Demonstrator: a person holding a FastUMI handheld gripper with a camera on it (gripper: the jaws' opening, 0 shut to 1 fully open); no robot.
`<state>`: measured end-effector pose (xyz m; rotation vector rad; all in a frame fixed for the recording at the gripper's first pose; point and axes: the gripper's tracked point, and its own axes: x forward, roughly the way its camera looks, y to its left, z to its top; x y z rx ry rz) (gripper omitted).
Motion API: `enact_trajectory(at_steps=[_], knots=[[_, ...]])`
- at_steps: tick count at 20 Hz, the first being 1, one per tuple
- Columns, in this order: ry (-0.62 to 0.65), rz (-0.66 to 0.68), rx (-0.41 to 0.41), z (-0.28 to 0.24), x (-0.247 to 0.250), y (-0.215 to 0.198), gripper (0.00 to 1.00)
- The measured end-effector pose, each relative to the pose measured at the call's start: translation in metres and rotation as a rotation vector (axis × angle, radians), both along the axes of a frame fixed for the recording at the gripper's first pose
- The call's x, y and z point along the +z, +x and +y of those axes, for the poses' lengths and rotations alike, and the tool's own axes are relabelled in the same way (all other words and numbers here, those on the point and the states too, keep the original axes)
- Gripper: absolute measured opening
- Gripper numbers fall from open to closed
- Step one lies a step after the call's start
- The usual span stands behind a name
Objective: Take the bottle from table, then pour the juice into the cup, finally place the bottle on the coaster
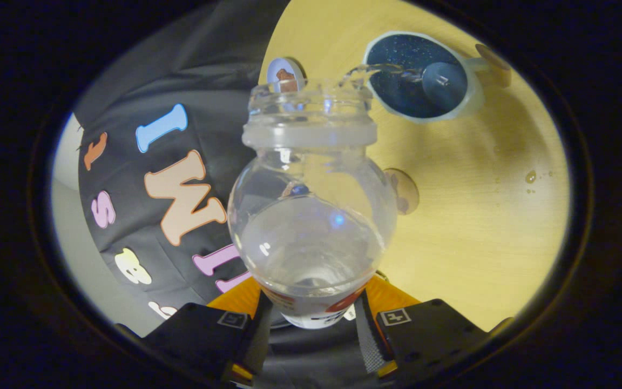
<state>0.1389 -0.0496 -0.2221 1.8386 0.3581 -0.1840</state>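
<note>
Clear bottle [311,216] tilted in claw [311,316], pouring into cup [419,75]

Camera on gripper [311,319], close behind bottle [311,216], facing table [478,216]

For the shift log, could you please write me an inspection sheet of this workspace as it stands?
Surface: pale wooden table, a few drops beside the cup.
Job's things: clear bottle tilted, open mouth toward the dark blue cup, thin stream running in; round coaster lies bare behind the bottle.
Clutter: small round disc past the bottle mouth.
Grippers: tool shut on the bottle's base.
Cables: nothing seen.
Surroundings: black cloth wall.
</note>
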Motion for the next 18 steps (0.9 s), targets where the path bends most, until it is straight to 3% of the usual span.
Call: enact_trajectory(at_steps=[18], knots=[[0.145, -0.018, -0.050, 0.000, 0.027, 0.006, 0.73]])
